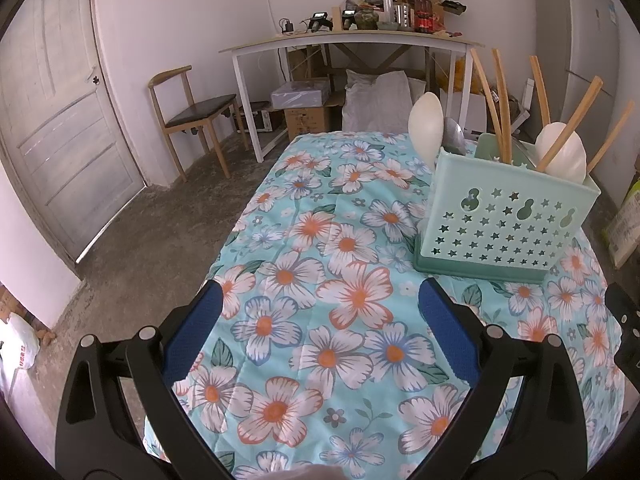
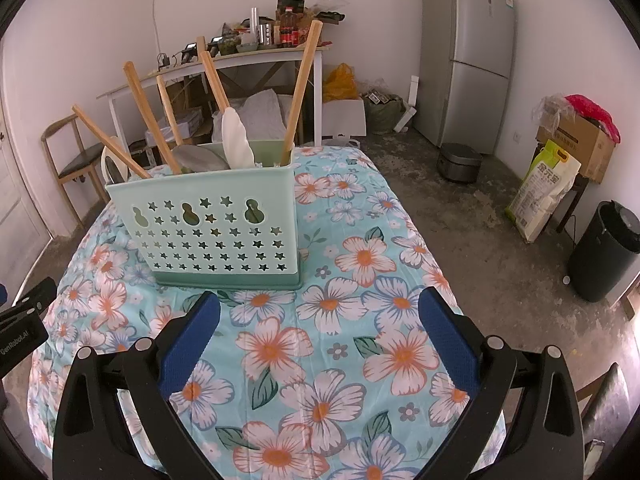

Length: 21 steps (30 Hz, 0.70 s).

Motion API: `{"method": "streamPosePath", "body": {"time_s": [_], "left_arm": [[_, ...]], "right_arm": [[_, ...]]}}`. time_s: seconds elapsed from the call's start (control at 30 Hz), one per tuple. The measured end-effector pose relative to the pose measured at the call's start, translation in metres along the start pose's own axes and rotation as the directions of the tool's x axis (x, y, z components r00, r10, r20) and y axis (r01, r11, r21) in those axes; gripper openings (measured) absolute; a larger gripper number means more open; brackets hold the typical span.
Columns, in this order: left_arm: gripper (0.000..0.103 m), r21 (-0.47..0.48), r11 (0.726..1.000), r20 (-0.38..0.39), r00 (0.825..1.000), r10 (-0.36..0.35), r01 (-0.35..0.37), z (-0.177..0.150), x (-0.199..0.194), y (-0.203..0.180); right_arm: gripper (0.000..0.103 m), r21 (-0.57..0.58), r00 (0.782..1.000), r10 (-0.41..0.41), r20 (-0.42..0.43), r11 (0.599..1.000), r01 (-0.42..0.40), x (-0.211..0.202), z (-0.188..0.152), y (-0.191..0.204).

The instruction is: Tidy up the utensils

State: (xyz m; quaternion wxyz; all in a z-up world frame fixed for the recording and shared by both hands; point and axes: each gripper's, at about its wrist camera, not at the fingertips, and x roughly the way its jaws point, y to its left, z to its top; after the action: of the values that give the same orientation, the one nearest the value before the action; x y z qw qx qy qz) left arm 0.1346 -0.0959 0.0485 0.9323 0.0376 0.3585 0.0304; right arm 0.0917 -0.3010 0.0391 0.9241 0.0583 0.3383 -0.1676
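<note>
A mint-green utensil holder [image 1: 504, 224] [image 2: 216, 220] with star-shaped holes stands on the floral tablecloth [image 1: 320, 280] [image 2: 360, 280]. Several wooden-handled utensils [image 1: 502, 108] [image 2: 300, 92] and white spoons [image 1: 426, 128] [image 2: 238, 136] stick up out of it. My left gripper [image 1: 320, 300] hovers open over the cloth, to the left of and nearer than the holder, with nothing between its blue pads [image 1: 448, 332]. My right gripper [image 2: 320, 304] is open too, just in front of the holder's base, and holds nothing. Part of the left gripper's body [image 2: 24, 320] shows at the left edge of the right wrist view.
Behind the table are a white desk [image 1: 352, 40] piled with bottles and boxes, and a wooden chair [image 1: 192, 112]. A grey fridge [image 2: 468, 52], a rice cooker [image 2: 458, 162], a rice sack [image 2: 540, 192] and a black bin [image 2: 608, 252] stand on the concrete floor at right. A door [image 1: 52, 120] is at left.
</note>
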Motion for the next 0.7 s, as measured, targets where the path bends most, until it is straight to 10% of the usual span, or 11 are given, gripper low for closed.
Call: {"method": "streamPosePath", "body": {"time_s": [0.7], "left_arm": [[0.095, 0.005, 1.000, 0.006, 1.000, 0.006, -0.006, -0.0002, -0.0001, -0.0021]], "right_arm": [[0.096, 0.006, 1.000, 0.010, 0.012, 1.000, -0.010, -0.0058, 0.0037, 0.0054]]}}
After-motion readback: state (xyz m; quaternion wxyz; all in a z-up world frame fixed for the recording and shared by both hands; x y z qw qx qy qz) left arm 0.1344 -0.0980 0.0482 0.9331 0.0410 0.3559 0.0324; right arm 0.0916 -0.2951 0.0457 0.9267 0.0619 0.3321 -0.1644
